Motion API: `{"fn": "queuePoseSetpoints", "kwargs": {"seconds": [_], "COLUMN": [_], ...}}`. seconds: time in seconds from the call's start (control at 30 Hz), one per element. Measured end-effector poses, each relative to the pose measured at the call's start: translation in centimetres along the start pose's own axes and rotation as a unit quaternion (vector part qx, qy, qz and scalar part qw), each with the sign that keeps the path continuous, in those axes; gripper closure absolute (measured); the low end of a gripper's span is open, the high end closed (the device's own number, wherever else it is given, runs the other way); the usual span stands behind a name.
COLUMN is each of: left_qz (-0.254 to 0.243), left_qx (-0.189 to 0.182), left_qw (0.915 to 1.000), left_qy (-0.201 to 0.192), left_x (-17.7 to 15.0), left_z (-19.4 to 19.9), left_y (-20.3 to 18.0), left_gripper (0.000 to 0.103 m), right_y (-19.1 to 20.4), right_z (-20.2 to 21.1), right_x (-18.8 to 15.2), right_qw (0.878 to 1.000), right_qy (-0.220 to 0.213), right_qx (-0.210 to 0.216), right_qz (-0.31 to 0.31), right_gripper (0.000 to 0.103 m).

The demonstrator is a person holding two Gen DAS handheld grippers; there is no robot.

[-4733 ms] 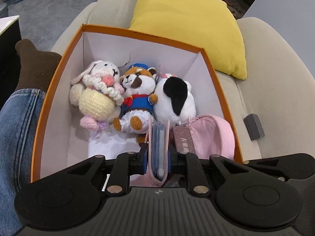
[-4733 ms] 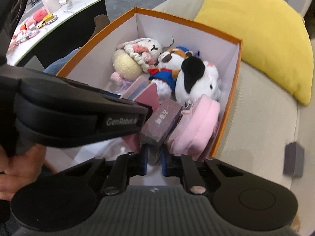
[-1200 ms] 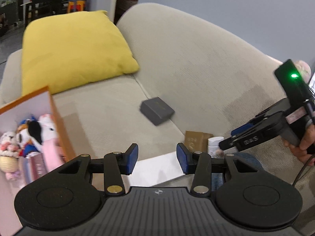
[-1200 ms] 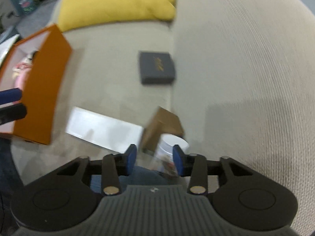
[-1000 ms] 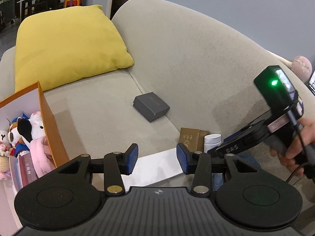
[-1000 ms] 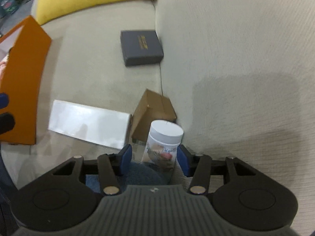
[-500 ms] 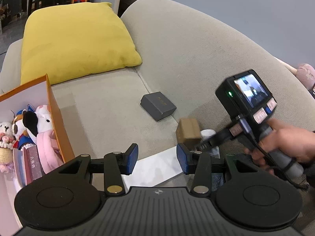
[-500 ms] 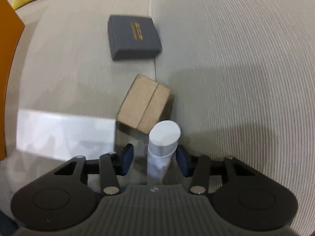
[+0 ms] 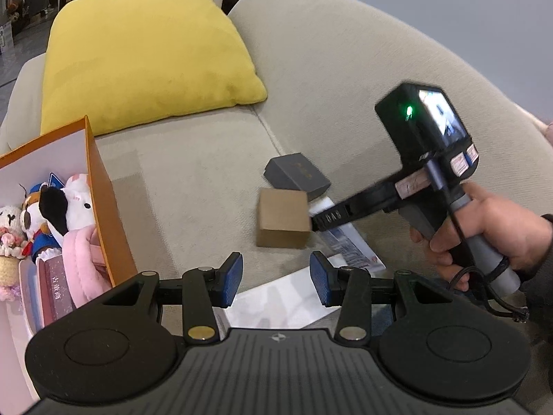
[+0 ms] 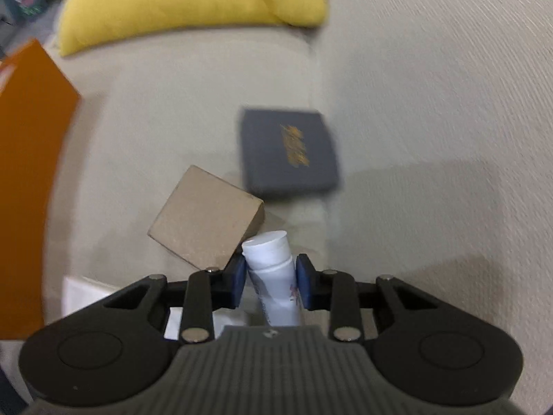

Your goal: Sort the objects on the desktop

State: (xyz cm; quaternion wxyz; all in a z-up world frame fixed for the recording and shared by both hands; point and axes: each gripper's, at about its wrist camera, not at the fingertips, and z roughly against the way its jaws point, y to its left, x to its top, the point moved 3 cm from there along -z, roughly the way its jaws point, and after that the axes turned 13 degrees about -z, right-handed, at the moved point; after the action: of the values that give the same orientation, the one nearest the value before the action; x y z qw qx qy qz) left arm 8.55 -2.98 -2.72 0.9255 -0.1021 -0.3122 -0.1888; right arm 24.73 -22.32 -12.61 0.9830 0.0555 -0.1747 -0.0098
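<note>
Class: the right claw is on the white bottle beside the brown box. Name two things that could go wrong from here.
1. The right claw, whose jaws have just been closing, holds the tilted white plastic bottle just below its cap; it may slip or twist out.
2. The brown cardboard box sits against the bottle, so lifting may knock it over or drag it along the beige sofa seat.

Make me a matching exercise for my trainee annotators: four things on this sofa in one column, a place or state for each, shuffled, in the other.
Things:
1. white bottle
2. yellow cushion
3. plush toys
4. dark grey box

Places or states:
A. inside the orange box
B. lying flat on the seat beyond the brown cardboard box
C. between the right gripper jaws
D. at the back corner of the sofa seat

Pairs: 1-C, 2-D, 3-A, 4-B
</note>
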Motion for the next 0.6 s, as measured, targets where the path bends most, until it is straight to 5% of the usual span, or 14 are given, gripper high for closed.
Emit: {"fn": "queuePoseSetpoints", "kwargs": {"seconds": [0.27,0.37,0.6], "left_qz": [-0.002,-0.003,-0.009], "left_qx": [0.006,0.001,-0.011], "left_qw": [0.9997,0.9996,0.9993], "left_qy": [0.022,0.028,0.036], "left_x": [0.3,0.4,0.6], "left_z": [-2.3,-3.4,-5.0], "left_y": [0.3,-0.1,-1.0], "left_gripper": [0.053,0.053,0.053], "right_y": [0.9,0.1,-1.2], "right_z": [-0.7,0.2,0.9], "right_x": [0.9,0.8,-0.7], "right_qw": [0.998,0.997,0.999], "right_qy": [0.004,0.003,0.024], "right_qx": [0.057,0.072,0.037], "right_qz": [-0.013,-0.041,-0.014], "right_gripper": [0.063,0.053,0.043]}}
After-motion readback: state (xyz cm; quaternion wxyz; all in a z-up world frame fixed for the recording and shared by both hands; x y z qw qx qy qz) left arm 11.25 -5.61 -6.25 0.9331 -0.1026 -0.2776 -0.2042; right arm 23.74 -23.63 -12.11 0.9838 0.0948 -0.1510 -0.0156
